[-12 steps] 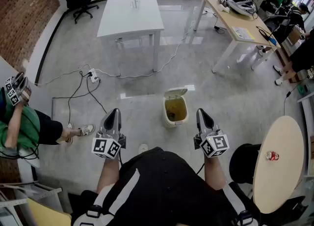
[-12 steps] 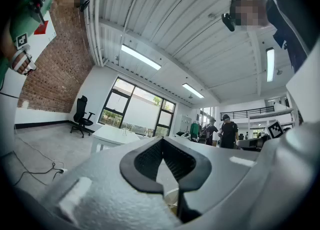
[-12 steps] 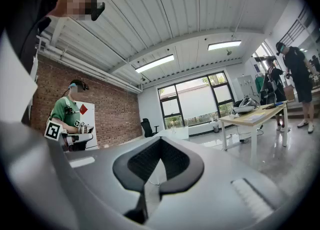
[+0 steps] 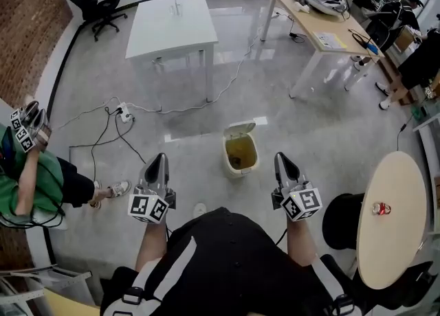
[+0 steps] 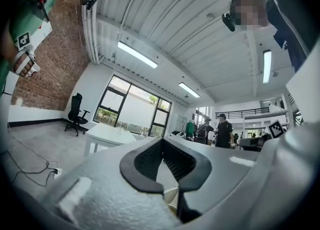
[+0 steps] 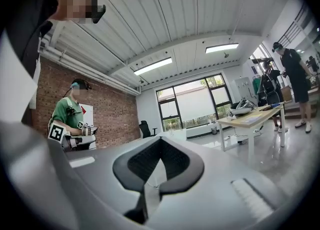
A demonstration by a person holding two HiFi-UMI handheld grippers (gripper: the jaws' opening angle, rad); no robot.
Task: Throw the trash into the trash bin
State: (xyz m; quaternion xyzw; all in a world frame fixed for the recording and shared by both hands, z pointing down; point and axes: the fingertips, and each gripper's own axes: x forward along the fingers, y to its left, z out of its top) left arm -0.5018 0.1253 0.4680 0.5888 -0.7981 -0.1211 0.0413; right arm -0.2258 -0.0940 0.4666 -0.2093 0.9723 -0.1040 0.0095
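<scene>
Red crushed can [image 4: 381,208]: on round wooden table [image 4: 402,253], inward of its left edge, well apart to the right of the right gripper [image 4: 282,160]. Trash bin [image 4: 240,153]: on floor, lid raised, ahead between both grippers. Left gripper [image 4: 158,159], right gripper: jaws together, empty.

Left gripper [image 4: 159,159] and right gripper [image 4: 281,159] held side by side, pointing forward, jaws together. Trash bin [image 4: 240,170] stands on grey floor ahead, between the two; lid tipped back, yellowish inside. Red can [image 4: 381,208] lies on round table [image 4: 392,253] at right, well apart from bin. White table [image 4: 172,23] farther off. Person in green [image 4: 31,184] at left edge.
</scene>
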